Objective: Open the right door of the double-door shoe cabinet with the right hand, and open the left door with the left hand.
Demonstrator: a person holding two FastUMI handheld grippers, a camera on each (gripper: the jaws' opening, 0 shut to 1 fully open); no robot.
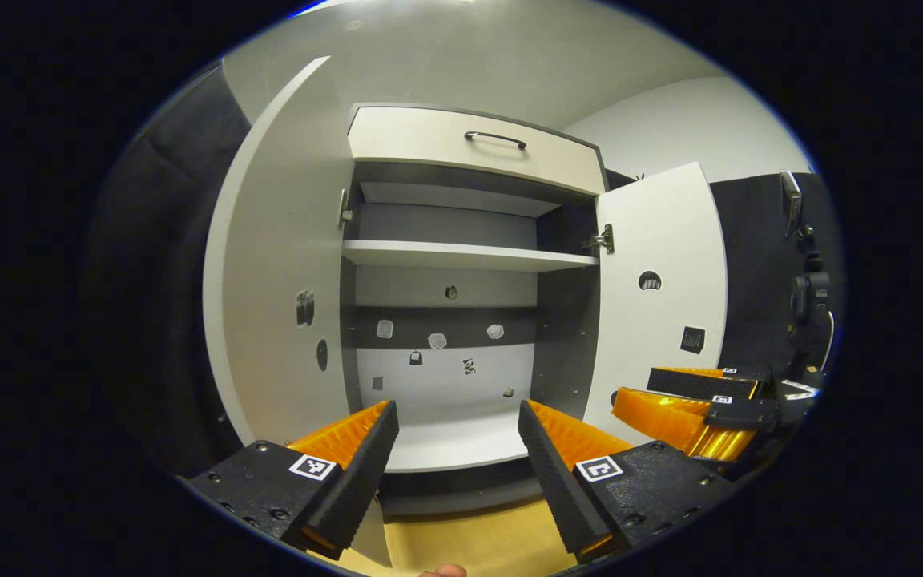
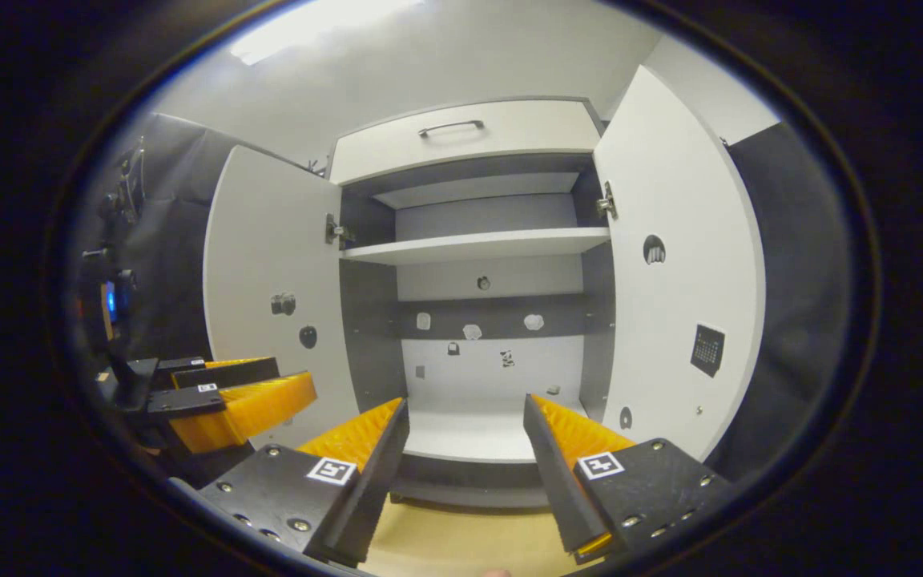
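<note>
Straight ahead of both grippers, the double-door shoe cabinet (image 2: 477,240) is standing with both doors swung wide: the left door (image 1: 277,280) is lying to the left of the left gripper (image 1: 457,437), and the right door (image 2: 678,264) to the right of the right gripper (image 2: 465,437). Each door's long axis is running upright, and each gripper is sitting nearer its own door. Both pairs of fingers are spreading wide, touching and holding nothing; the task is looking complete
</note>
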